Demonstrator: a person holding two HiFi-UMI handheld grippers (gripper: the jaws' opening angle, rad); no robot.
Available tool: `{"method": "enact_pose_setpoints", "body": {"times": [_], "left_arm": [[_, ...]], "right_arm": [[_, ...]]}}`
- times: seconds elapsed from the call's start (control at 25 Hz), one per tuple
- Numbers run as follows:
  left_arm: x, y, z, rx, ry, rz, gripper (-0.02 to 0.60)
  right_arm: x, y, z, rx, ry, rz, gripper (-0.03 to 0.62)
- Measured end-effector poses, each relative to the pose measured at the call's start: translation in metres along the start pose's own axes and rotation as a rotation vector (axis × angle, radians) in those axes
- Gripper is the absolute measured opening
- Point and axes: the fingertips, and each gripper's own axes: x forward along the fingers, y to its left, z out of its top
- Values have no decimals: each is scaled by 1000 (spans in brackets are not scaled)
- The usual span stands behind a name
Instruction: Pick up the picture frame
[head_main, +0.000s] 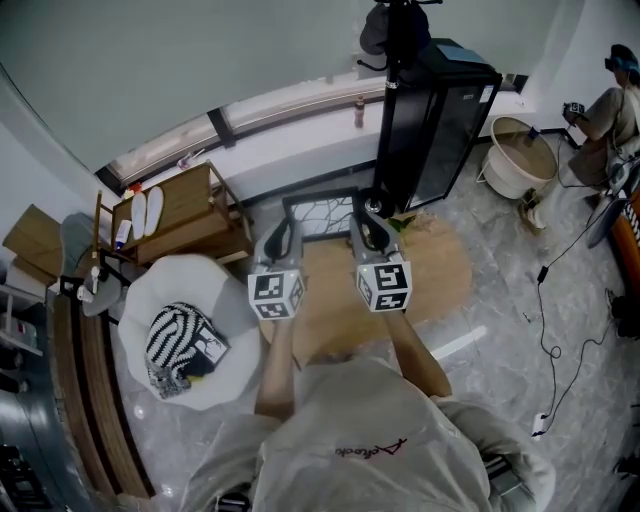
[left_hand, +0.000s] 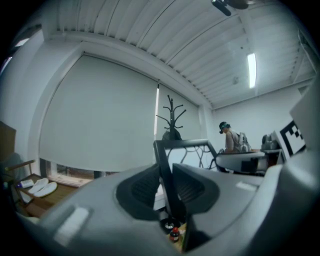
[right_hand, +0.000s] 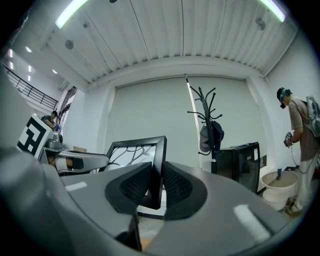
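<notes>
A black picture frame (head_main: 322, 212) with a branch pattern behind its glass hangs above the far end of an oval wooden table (head_main: 440, 272). My left gripper (head_main: 278, 240) is shut on the picture frame's left side bar (left_hand: 166, 176), which runs up between the pads. My right gripper (head_main: 372, 234) is shut on the frame's right side bar (right_hand: 158, 170). Both grippers point level and hold the picture frame upright between them. In the right gripper view the frame's top corner (right_hand: 161, 141) shows against the pale wall.
A black cabinet (head_main: 432, 122) with a coat stand (head_main: 398, 30) rises just beyond the frame on the right. A wooden shelf (head_main: 185, 212) stands at the left, a white seat with a striped cushion (head_main: 180, 340) near me. A person (head_main: 612, 110) and a tub (head_main: 518, 156) are far right.
</notes>
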Motion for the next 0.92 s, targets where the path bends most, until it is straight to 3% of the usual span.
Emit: {"method": "enact_pose_setpoints", "body": {"times": [0.92], "left_arm": [[8,-8,-10,2,30,-19,81]], "right_arm": [[0,-12,-12,6,28,0,75]]}}
